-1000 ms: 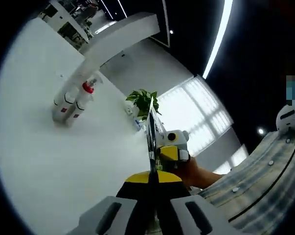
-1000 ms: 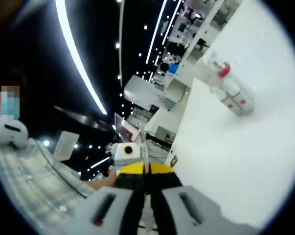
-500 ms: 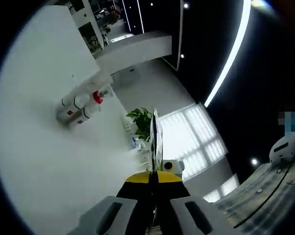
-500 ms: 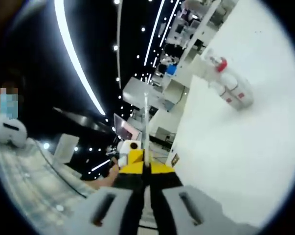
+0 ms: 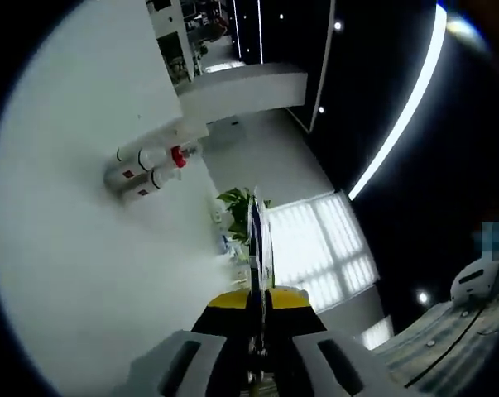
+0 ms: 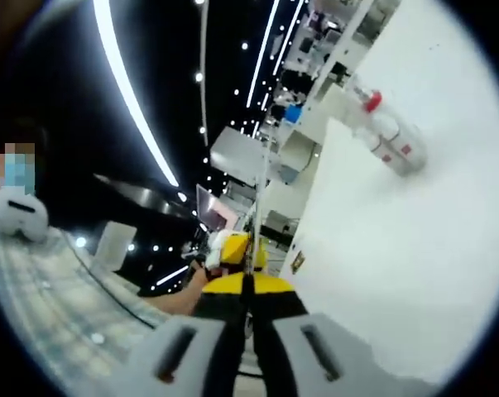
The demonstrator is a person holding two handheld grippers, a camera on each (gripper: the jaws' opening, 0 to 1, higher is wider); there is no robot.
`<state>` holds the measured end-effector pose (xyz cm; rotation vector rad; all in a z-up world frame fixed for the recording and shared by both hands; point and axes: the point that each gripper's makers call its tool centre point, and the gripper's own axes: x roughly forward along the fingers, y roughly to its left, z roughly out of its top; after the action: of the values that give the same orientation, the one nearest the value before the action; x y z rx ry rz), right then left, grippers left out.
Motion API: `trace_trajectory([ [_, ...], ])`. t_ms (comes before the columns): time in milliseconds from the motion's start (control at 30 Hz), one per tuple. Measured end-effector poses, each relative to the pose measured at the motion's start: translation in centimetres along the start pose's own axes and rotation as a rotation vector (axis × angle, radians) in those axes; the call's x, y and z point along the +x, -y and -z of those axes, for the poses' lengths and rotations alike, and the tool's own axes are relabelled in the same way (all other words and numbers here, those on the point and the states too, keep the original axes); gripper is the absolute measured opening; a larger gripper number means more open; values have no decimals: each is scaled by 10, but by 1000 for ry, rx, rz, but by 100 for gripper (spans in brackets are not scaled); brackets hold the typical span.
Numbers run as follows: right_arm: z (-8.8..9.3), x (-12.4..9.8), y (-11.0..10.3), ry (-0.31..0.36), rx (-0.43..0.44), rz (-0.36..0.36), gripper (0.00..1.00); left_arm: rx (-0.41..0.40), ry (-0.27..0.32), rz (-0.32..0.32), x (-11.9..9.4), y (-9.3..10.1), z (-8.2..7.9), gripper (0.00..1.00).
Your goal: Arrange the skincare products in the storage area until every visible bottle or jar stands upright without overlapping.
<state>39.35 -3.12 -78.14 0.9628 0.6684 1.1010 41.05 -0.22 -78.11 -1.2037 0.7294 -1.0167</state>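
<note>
Two white bottles [image 5: 141, 175] stand close together on the white table [image 5: 75, 273]; one has a red cap [image 5: 177, 156]. In the right gripper view the same bottles [image 6: 390, 141] sit far across the table [image 6: 398, 265], the red cap [image 6: 371, 100] among them. My left gripper [image 5: 254, 240] is shut with nothing between its jaws, well away from the bottles. My right gripper [image 6: 253, 223] is shut and empty too, also far from them. The other gripper [image 6: 232, 252], yellow and held by a hand, shows just behind my right jaws.
A potted green plant [image 5: 239, 203] stands at the table's far edge by a bright window [image 5: 315, 256]. Shelving [image 6: 315, 58] and long ceiling lights lie beyond the table. A person's striped sleeve [image 6: 59, 306] is on the left of the right gripper view.
Both views have rolled and shifted with the hands. The other gripper has dropped out of the left gripper view. The bottles have not moved.
</note>
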Motion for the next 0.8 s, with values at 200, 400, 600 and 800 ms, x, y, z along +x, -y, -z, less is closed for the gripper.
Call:
trace_trajectory([
  [200, 3, 3, 0, 2, 26, -4, 0, 52, -69, -18, 0, -3, 21, 6],
  [400, 11, 6, 5, -10, 46, 25, 0, 121, -65, -42, -7, -4, 18, 1],
  [600, 6, 0, -2, 74, 45, 8, 6, 130, -116, -7, -10, 3, 19, 0],
  [800, -13, -11, 2, 147, 57, 35, 9, 177, -301, 10, -2, 5, 53, 0],
])
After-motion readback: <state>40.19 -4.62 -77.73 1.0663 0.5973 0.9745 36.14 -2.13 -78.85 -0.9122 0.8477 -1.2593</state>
